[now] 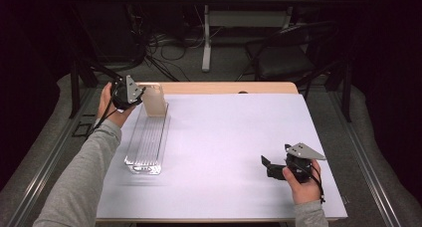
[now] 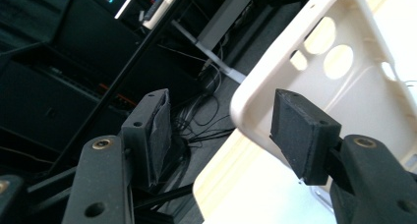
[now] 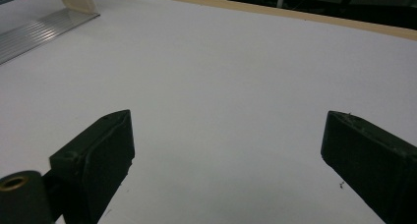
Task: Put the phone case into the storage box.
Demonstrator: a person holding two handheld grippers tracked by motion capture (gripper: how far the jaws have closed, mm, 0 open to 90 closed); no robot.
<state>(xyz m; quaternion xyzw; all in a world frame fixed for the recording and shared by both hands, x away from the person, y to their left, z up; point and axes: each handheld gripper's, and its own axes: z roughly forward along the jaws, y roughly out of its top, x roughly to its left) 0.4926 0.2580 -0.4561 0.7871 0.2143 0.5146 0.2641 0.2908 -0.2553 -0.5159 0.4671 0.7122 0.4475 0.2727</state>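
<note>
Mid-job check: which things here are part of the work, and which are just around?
In the job:
left gripper
cream phone case
clear ribbed tray

Just around:
right gripper, open over bare table
black chair
floor cables

We see the white table [image 1: 239, 137] brightly and evenly lit from above, while the room beyond it sinks into near black. Shadows on the table are faint and soft. In the left gripper view the cream phone case [image 2: 314, 81] is slightly overexposed, and the near jaws look soft and grainy.
</note>
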